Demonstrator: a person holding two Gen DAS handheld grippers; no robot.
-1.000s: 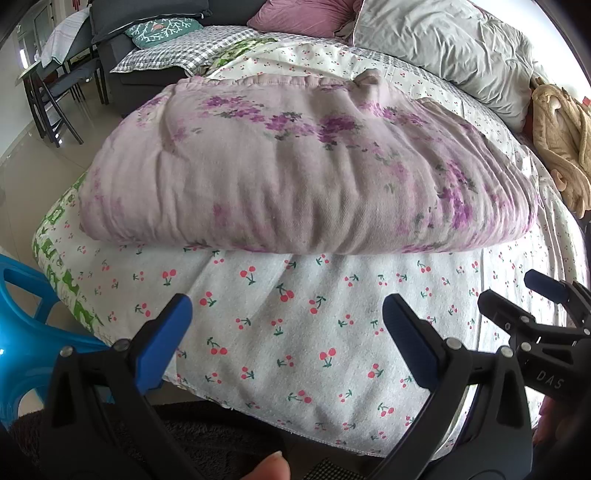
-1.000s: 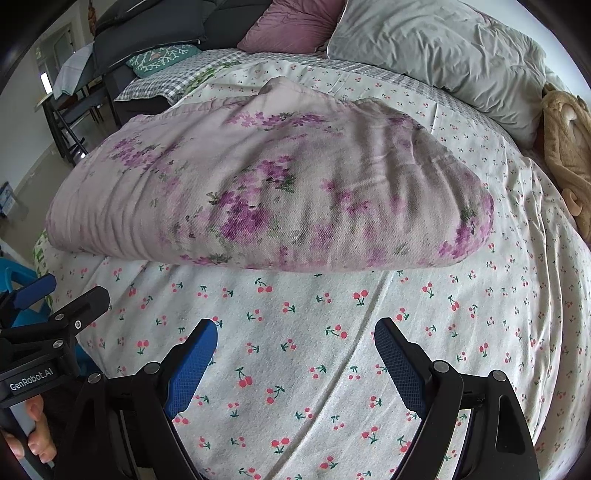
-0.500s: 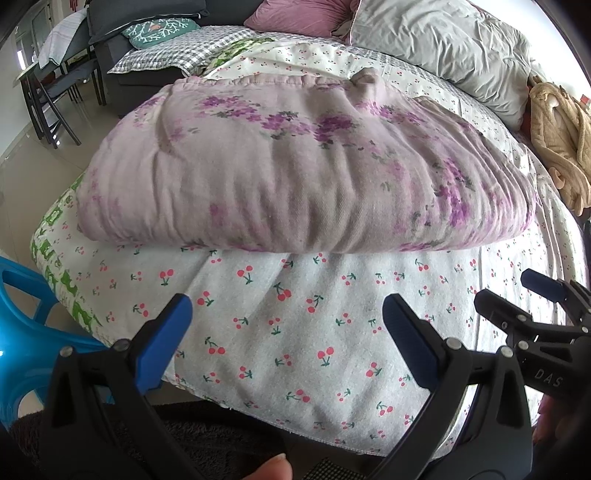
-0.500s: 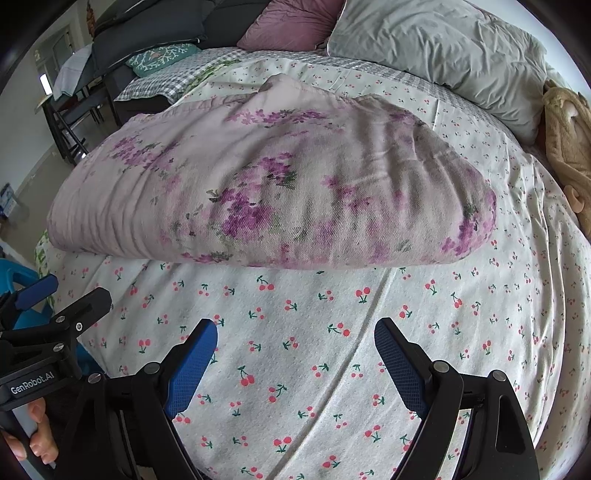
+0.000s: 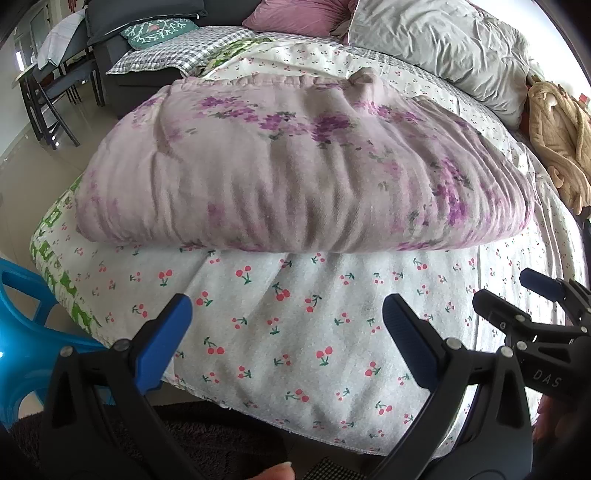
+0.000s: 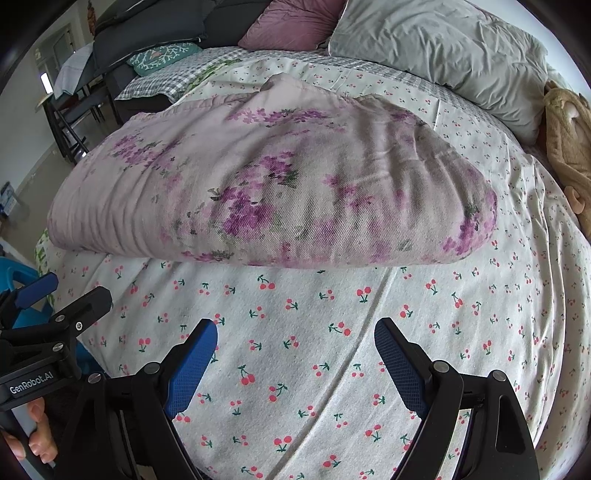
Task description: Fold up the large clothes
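A large pale pink cloth with purple flowers [image 5: 295, 166] lies folded into a thick wide bundle across the bed; it also shows in the right wrist view [image 6: 273, 188]. My left gripper [image 5: 288, 325] is open and empty, held over the cherry-print sheet [image 5: 295, 332] a short way in front of the bundle's near fold. My right gripper [image 6: 295, 350] is open and empty too, over the same sheet [image 6: 332, 369] in front of the bundle. Each gripper shows at the edge of the other's view.
A grey pillow [image 6: 443, 48] and a pink pillow [image 6: 291, 26] lie at the head of the bed. A tan plush robe [image 5: 557, 133] is at the far right. A blue plastic chair [image 5: 22, 332] stands at the bed's left corner. Dark chairs [image 5: 55, 92] stand far left.
Both grippers have moved slightly forward toward the folded bundle, which looks a little nearer. Their jaws stay open. The cloth has not moved.
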